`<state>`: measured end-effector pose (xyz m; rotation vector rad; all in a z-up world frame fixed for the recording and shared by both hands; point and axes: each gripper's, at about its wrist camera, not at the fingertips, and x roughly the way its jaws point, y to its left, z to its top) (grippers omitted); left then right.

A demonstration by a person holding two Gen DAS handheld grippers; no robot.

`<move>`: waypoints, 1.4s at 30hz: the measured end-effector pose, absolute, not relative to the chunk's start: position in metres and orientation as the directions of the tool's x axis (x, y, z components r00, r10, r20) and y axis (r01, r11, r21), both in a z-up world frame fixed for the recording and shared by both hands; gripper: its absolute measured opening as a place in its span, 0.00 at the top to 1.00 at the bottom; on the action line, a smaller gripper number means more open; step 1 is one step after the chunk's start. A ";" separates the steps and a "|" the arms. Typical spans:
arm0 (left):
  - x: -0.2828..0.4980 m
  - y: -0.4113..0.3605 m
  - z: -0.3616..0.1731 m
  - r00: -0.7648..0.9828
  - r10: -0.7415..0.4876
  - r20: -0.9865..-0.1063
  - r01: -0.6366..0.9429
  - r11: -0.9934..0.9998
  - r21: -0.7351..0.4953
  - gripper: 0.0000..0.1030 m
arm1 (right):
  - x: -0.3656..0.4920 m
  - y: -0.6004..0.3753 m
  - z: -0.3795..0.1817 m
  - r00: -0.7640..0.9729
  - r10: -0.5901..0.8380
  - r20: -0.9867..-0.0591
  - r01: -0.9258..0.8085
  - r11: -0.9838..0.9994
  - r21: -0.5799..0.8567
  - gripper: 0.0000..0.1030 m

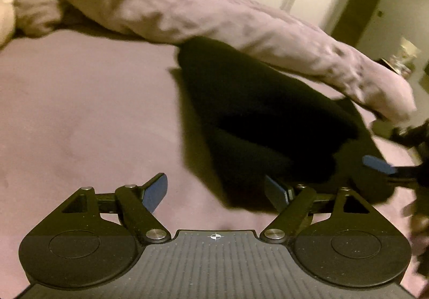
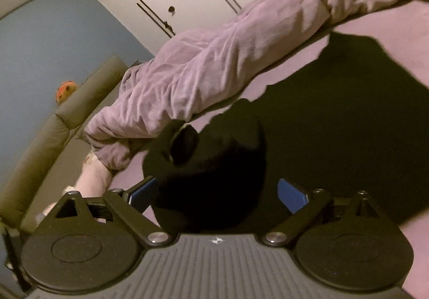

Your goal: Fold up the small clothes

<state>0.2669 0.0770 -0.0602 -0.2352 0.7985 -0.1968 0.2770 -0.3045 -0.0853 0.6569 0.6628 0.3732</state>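
I'm looking at a black garment (image 1: 257, 122) lying on the bed (image 1: 80, 100), up against the bunched duvet (image 1: 187, 12) on its far side. Both views are motion-blurred and the cloth is so dark I can't read sleeves or hems.

Left tongs (image 1: 215, 193) are standing spread, holding nothing, with the right-hand pad sitting at the garment's near corner and the other pad over bare sheet. Right tongs (image 2: 217, 193) are also spread; a raised, bunched lump of the garment (image 2: 214, 165) is sitting between the pads (image 2: 292, 194), but I'm not seeing them pressing on it. In the left view the right tongs (image 1: 379, 165) are showing at the garment's right edge.

My read: we're in the grab phase, lining up on the near edge ahead of a fold. Next move is calling for closing on the near corners, one per side, then lifting and carrying that edge toward the duvet side. Risk I'm flagging: pinching the sheet along with the cloth, or grabbing multiple layers of the lump.
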 end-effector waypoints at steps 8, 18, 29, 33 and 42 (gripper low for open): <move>0.292 0.125 -0.087 0.691 -0.217 -0.690 -0.094 0.919 -0.383 0.18 | 0.343 -0.198 -0.012 0.677 0.495 -0.546 -0.393 0.869 0.300 0.06; 0.278 0.134 -0.088 0.662 -0.207 -0.720 -0.068 0.940 -0.333 0.17 | 0.374 -0.167 -0.069 0.468 0.426 -0.775 -0.376 0.889 0.262 0.96; 0.345 0.029 -0.068 0.669 -0.279 -0.689 0.082 0.949 -0.305 0.08 | 0.289 -0.257 -0.110 0.591 0.384 -0.709 -0.143 0.915 0.377 0.95; 0.359 0.011 -0.079 0.661 -0.284 -0.694 0.114 0.953 -0.281 0.07 | 0.286 -0.271 -0.093 0.614 0.410 -0.674 -0.172 0.903 0.393 0.76; 0.359 0.010 -0.085 0.661 -0.296 -0.689 0.125 0.949 -0.288 0.07 | 0.310 -0.340 -0.057 0.712 0.581 -0.393 -0.134 0.663 0.737 0.22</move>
